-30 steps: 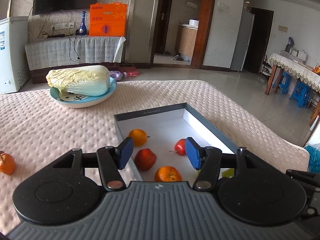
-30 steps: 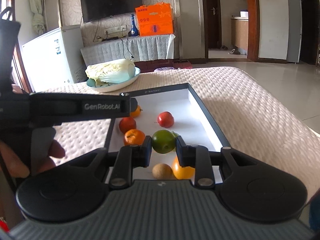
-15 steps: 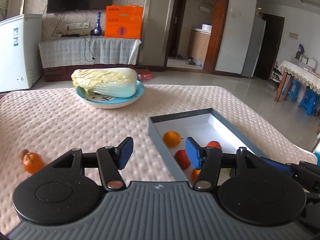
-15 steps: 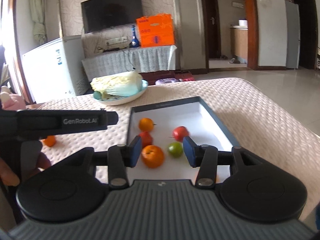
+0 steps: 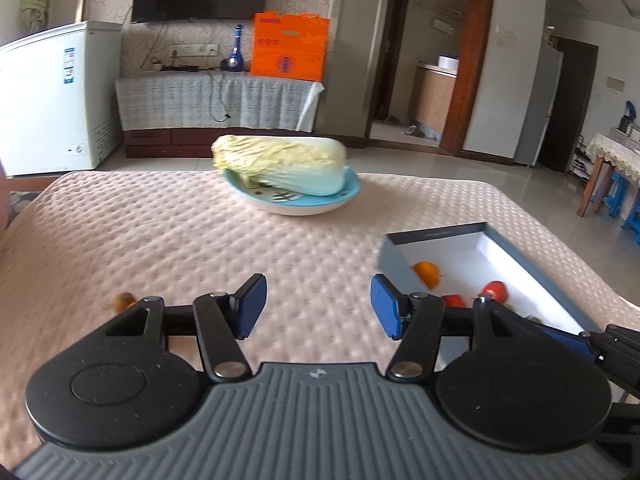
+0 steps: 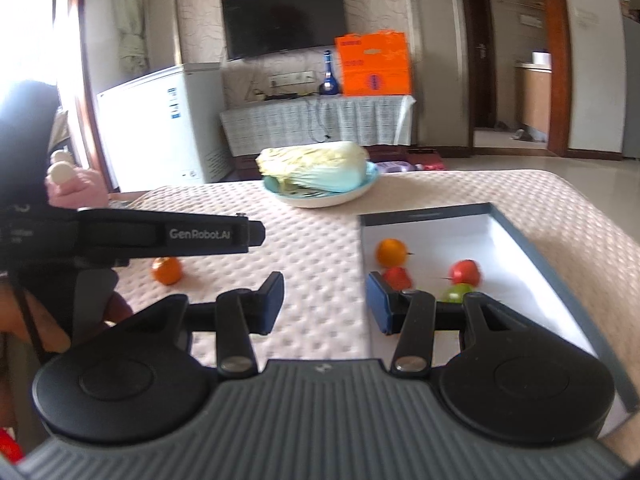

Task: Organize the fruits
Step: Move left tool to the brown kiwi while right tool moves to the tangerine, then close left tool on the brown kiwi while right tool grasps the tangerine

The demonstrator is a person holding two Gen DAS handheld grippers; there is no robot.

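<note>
I hold one hand-held gripper in each hand above a bench covered with a pink quilted cloth [image 5: 168, 232]. My left hand-held gripper [image 5: 318, 306] has its blue pads spread wide with nothing between them, and my right hand-held gripper [image 6: 324, 304] is just as wide apart and also empty, so neither hand is carrying fruit. A shallow grey box with a white floor [image 6: 532, 240] lies flat near the right edge of the bench, and it looks to be the collecting place, since fruit already sits inside: an orange [image 6: 391, 252], a dark red fruit [image 6: 398, 278], a red fruit with a stem [image 6: 465, 272] and a green fruit [image 6: 456, 293] partly hidden behind my right tool. One loose orange fruit [image 6: 166, 270] lies alone on the cloth, well apart from the box, towards the left edge of the bench; in the left wrist view it is only a blurred orange smudge [image 5: 123, 301] peeking over the left finger mount, left of the gap between the pads. I judge that this stray fruit is the next one to gather, and my left tool is nearer to it. At the far edge a Chinese cabbage [image 5: 280, 168] rests on a blue plate [image 5: 352, 192], set apart from the fruit
</note>
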